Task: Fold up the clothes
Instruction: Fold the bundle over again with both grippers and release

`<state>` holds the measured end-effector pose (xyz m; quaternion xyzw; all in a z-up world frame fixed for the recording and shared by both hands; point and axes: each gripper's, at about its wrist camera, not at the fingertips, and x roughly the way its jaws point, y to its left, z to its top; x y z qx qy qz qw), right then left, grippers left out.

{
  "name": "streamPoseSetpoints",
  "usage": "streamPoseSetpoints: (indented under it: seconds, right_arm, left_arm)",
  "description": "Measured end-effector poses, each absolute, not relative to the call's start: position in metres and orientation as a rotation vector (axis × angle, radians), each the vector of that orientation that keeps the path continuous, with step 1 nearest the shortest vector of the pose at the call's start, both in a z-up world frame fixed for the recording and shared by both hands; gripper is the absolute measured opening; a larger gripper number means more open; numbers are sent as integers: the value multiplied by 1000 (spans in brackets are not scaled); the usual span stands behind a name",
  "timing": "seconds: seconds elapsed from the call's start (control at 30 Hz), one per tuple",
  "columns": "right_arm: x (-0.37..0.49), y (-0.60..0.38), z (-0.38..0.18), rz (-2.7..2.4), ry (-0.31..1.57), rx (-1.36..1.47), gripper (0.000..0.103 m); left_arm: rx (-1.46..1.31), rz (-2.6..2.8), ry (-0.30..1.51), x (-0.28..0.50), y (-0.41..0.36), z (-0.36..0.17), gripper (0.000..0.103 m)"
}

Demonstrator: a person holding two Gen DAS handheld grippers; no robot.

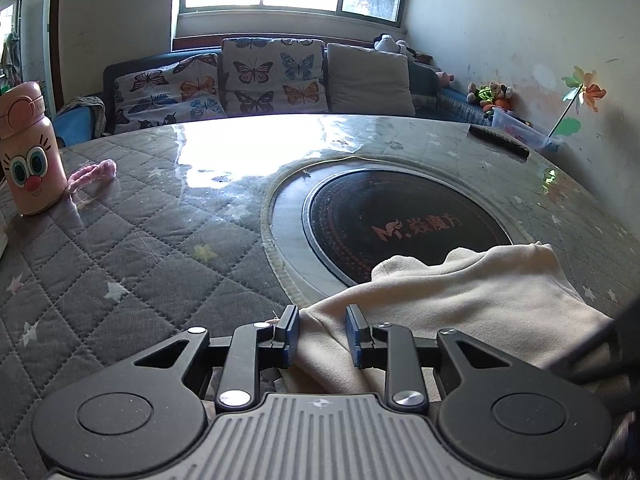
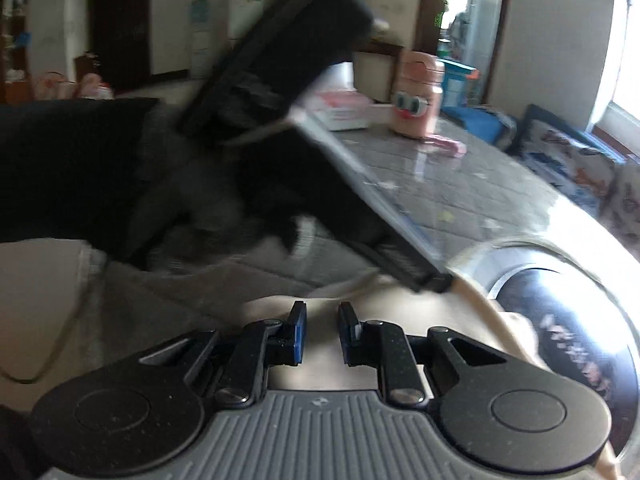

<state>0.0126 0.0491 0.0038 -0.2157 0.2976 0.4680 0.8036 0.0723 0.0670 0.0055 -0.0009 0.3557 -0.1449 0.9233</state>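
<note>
A cream garment (image 1: 460,300) lies on the round table, partly over the black induction plate (image 1: 400,220). My left gripper (image 1: 322,334) is open, its jaws on either side of a fold at the garment's near edge. In the right wrist view the same garment (image 2: 320,308) lies under my right gripper (image 2: 322,334), which is open just above the cloth. The other gripper and its gloved hand (image 2: 280,140) cross that view, blurred, low over the garment.
A pink cartoon bottle (image 1: 30,152) and a pink fuzzy strap (image 1: 96,172) stand at the table's left. A dark flat object (image 1: 498,140) lies at the far right edge. A sofa with butterfly cushions (image 1: 256,76) is behind the table. The quilted grey table cover (image 1: 140,260) is glossy.
</note>
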Motion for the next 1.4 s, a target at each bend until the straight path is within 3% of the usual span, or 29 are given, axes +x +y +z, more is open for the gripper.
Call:
streamPoseSetpoints:
  seconds: [0.27,0.57,0.9,1.17,1.4]
  right_arm:
    - [4,35,16,1012,677,-391,19]
    - [0,-62,33,741,728,-278,24]
    - [-9,-121,6,596,797,-221,24]
    - [-1,-124,26,606,726,-175,24]
    - [8,-107,0,606,738,-224,24]
  left_arm:
    - [0,-283,714,65,67,9,28]
    - [42,-328,641,27,47,25,28]
    - [80,-298,679,19,38,7,28]
    - [79,-376,634,10,9,26,28]
    - [106,-486,633,4,-34,25,29]
